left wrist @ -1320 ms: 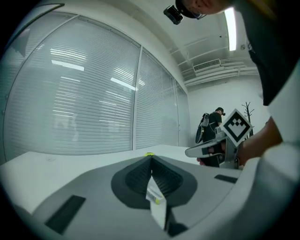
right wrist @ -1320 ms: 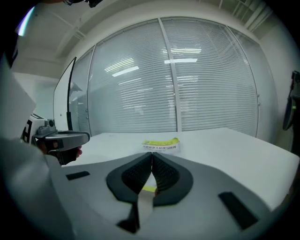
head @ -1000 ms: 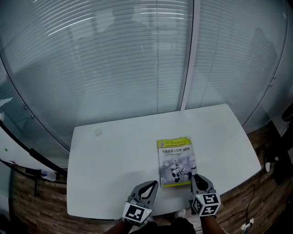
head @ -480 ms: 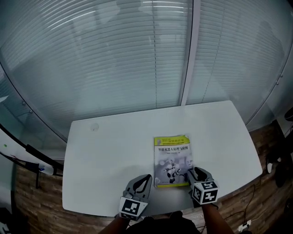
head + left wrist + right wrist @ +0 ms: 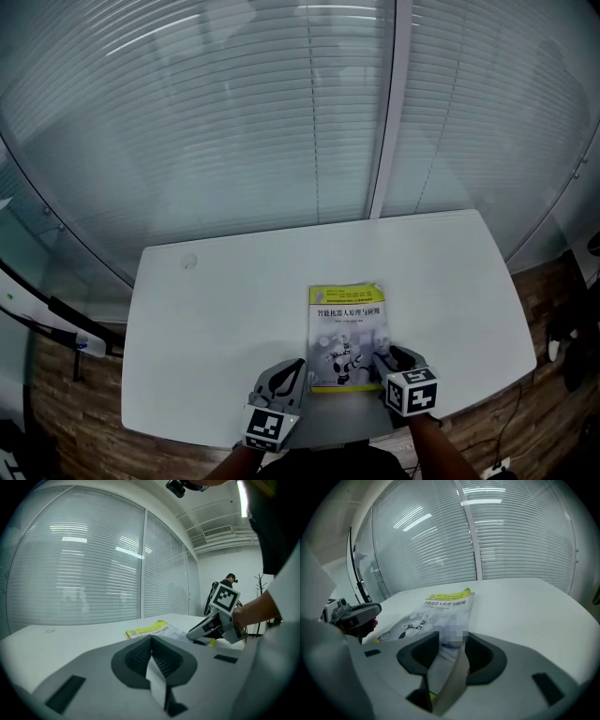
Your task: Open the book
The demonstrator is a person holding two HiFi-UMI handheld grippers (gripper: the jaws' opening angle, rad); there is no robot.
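Right now the closed book (image 5: 347,336) lies flat, cover up, on the white surface (image 5: 206,328), near its front edge, yellow-green band at the far end. Right gripper (image 5: 384,354) sits at the book's near right corner; its jaws have just been opening and stand apart, with the book's edge between them, not clamped. Left gripper (image 5: 292,370) is just beside the book's near left corner, jaws together, nothing between them; can't tell if it touches the surface. Slatted blinds (image 5: 234,141) stand beyond the surface

Open table (image 5: 225,319) flanks the book (image 5: 346,323) (glass wall (image 5: 281,141) behind).
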